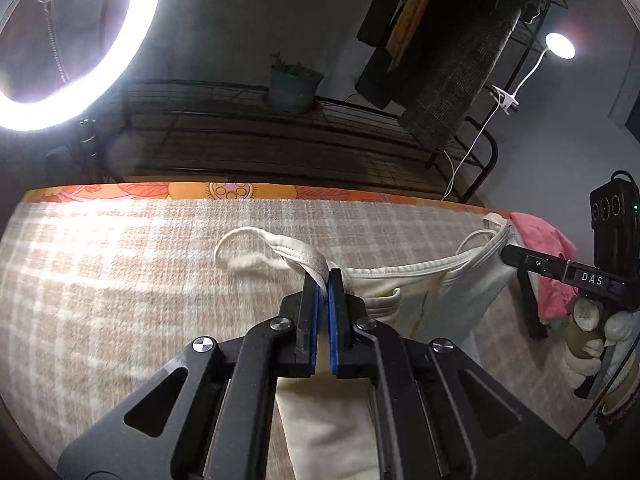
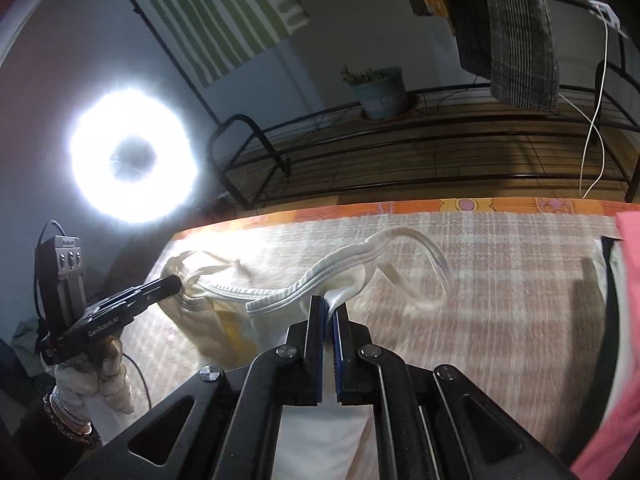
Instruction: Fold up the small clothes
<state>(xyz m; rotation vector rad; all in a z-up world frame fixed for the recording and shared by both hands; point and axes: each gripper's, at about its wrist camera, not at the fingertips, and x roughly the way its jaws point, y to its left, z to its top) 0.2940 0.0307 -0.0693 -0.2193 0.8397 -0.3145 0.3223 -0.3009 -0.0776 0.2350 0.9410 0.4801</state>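
A small cream tank top (image 1: 400,280) hangs stretched between my two grippers above the checked cloth (image 1: 120,280). My left gripper (image 1: 324,280) is shut on one shoulder strap (image 1: 256,248), which loops out past the pads. My right gripper (image 2: 330,304) is shut on the other strap; its loop (image 2: 400,256) swings blurred ahead. In the left wrist view the right gripper (image 1: 516,254) shows at the far right; in the right wrist view the left gripper (image 2: 172,284) shows at the left. The garment's body (image 2: 224,316) droops between them.
A pink garment (image 1: 548,264) lies at the table's right side, also at the right edge of the right wrist view (image 2: 624,320). An orange flowered cloth edge (image 1: 224,191) marks the far side. Beyond stand a metal rack (image 1: 280,136), a potted plant (image 1: 294,88) and a ring light (image 2: 132,160).
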